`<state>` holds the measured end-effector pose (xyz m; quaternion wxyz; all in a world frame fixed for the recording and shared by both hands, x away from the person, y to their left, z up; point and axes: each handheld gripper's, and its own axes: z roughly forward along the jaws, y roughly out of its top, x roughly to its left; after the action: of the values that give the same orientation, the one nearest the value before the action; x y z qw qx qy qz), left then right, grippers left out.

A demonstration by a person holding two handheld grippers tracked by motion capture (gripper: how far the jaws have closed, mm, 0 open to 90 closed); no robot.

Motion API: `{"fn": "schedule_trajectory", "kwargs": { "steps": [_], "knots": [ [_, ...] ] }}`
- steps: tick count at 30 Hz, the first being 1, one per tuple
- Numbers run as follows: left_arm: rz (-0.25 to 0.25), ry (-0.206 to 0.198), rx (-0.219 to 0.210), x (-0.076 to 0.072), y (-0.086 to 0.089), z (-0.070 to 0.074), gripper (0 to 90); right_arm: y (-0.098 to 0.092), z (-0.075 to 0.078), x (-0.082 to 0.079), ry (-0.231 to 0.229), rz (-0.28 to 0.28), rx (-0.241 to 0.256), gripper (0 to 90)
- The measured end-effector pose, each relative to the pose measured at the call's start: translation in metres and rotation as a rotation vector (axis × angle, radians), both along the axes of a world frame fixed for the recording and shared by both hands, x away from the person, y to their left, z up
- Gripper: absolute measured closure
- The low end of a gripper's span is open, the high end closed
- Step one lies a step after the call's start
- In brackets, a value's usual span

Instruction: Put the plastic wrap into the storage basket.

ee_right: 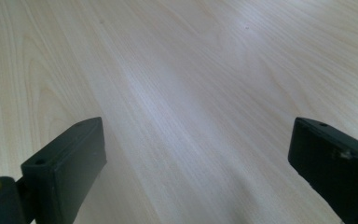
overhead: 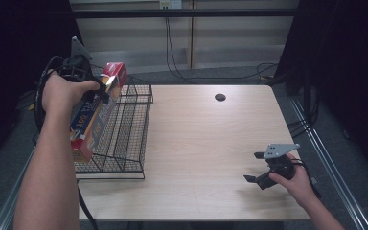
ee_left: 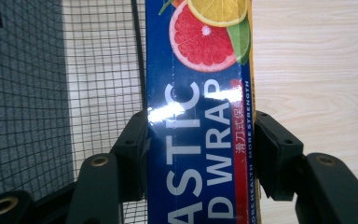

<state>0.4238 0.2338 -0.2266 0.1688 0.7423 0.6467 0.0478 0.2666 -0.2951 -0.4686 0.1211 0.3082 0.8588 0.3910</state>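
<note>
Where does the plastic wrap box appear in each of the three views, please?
High view: the plastic wrap box is at the left, held tilted by the left tongs over the wire basket.
Left gripper view: it runs up the middle, clamped between both jaws.
Right gripper view: not in it.
Shared landmark: the light wooden table.

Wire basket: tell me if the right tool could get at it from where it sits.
Probably yes: the right tool is open, with bare table between it and the wire basket.
</note>
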Motion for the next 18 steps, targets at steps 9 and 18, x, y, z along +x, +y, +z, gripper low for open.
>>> {"fn": "schedule_trajectory", "kwargs": {
  "steps": [9,18],
  "knots": [
    [0.035,-0.005,0.011,0.000,0.009,-0.001,45.3,-0.001,0.000,0.000,-0.002,-0.005,0.001,3.7],
    [0.082,-0.003,0.015,0.002,0.019,-0.009,45.3,0.000,0.000,0.000,0.003,0.000,0.004,3.7]
  ]
}}
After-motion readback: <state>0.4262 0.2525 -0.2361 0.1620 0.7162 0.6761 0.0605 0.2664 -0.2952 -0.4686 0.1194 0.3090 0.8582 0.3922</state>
